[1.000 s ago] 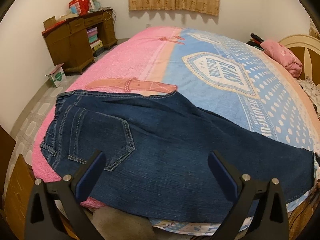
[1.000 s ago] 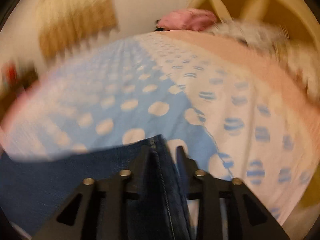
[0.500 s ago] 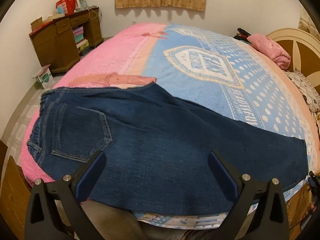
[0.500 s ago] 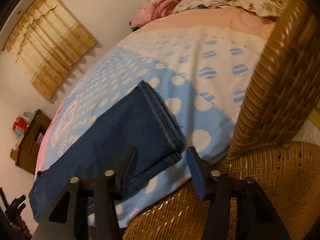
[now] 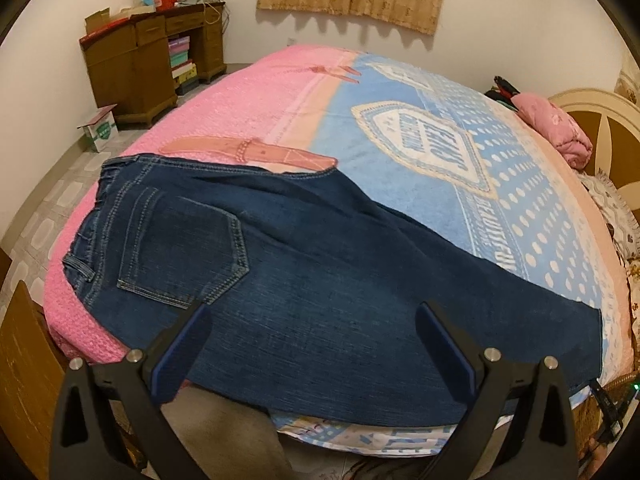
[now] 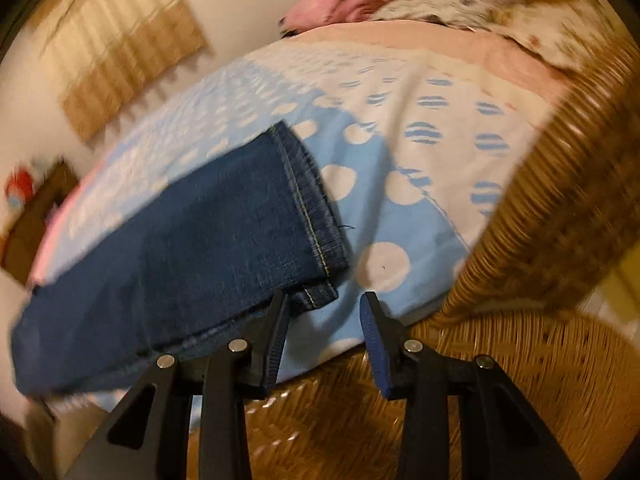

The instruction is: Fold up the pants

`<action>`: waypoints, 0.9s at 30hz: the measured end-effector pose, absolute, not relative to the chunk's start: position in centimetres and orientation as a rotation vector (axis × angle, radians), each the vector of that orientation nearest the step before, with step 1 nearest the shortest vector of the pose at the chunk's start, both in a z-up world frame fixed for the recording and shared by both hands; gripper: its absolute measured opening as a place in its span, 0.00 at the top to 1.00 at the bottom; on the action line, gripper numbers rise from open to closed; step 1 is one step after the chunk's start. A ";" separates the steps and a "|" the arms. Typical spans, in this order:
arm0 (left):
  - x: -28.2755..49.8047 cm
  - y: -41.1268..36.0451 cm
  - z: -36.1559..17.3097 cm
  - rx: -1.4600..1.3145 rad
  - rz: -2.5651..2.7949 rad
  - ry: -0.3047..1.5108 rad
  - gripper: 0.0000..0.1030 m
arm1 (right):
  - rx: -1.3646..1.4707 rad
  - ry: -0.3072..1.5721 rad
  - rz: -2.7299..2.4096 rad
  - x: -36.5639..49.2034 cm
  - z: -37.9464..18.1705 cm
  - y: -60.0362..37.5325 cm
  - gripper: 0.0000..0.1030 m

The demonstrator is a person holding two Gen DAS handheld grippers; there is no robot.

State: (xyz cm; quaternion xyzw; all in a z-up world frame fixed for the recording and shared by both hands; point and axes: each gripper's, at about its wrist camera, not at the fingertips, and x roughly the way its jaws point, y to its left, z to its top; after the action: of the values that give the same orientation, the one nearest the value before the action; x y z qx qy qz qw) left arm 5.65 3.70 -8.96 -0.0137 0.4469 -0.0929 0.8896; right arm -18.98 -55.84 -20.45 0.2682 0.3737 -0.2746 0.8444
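Dark blue denim pants [image 5: 320, 280] lie flat on the pink-and-blue patterned blanket [image 5: 400, 120], ahead of the wide-open, empty left gripper [image 5: 312, 344]. Right gripper [image 6: 324, 320] partly open, holding nothing; the hem appears just beyond its left finger, though blurred.

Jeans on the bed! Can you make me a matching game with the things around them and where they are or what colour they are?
Things:
1. jeans
2. wooden desk
3. wicker chair
4. left gripper

Clues:
A. golden brown and woven, beside the bed at the hem end
B. dark blue, lying flat on the blanket
C. open, holding nothing, over the near edge of the jeans
D. against the far wall, with boxes on top

Pairs: 1-B, 2-D, 3-A, 4-C
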 end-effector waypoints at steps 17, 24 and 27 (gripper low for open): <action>5.1 2.4 -8.1 0.023 -0.203 0.916 0.00 | 0.274 0.782 -0.691 -19.2 -16.9 -55.5 1.00; 4.9 1.9 -7.8 0.035 -0.214 0.909 0.00 | 0.742 0.545 -0.418 -22.7 -16.4 -57.1 0.99; 4.9 1.5 -8.1 0.037 -0.220 0.920 0.00 | 0.976 0.465 -0.285 -22.3 -18.1 -56.1 0.97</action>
State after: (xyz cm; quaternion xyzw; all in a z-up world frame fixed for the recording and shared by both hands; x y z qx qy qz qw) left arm 4.87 1.47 -8.11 0.0178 0.4428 -0.1057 0.8902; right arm -22.33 -56.12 -18.14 0.4628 0.2206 -0.1352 0.8478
